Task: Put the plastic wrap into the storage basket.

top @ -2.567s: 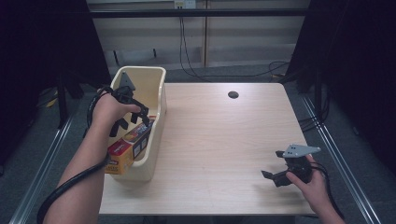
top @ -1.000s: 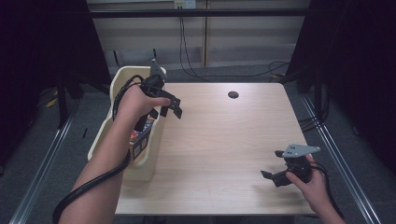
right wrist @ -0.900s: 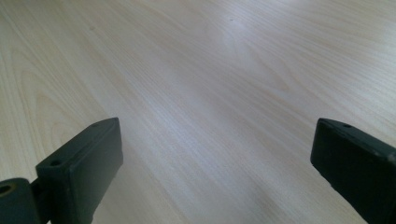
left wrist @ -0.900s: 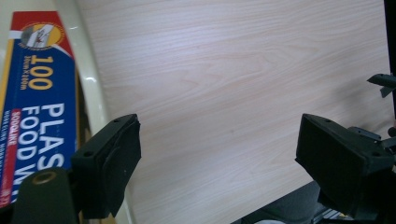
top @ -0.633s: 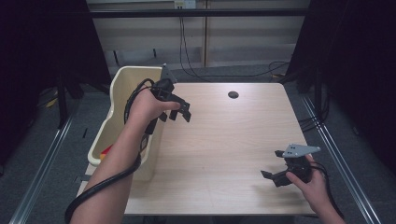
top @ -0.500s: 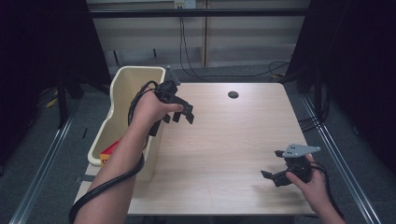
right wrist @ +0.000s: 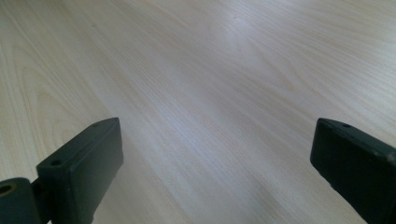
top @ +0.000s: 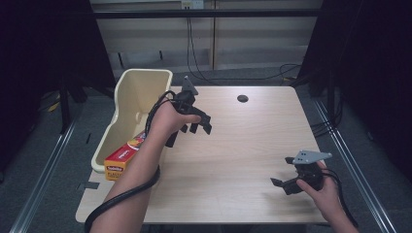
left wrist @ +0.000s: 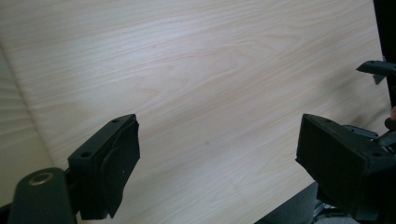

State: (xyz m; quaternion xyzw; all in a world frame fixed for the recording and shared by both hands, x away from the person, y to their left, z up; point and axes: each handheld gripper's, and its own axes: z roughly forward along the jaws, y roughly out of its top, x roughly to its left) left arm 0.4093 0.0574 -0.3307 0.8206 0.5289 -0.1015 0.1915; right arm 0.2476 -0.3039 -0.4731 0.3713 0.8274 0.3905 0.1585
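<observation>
With the left gripper (top: 197,127) empty and spread over the bench (top: 243,145), the boxes (top: 124,158) in the cream bin (top: 141,80) are best approached squarely, while the right gripper (top: 286,183) is likewise held open.

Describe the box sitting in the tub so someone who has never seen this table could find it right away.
Start at the pale wooden table and go to its left edge, where a cream plastic tub stands. At the tub's near end lies a long box. Its orange, yellow and red print makes it the one brightly coloured thing among plain wood, cream plastic and black tools.
</observation>
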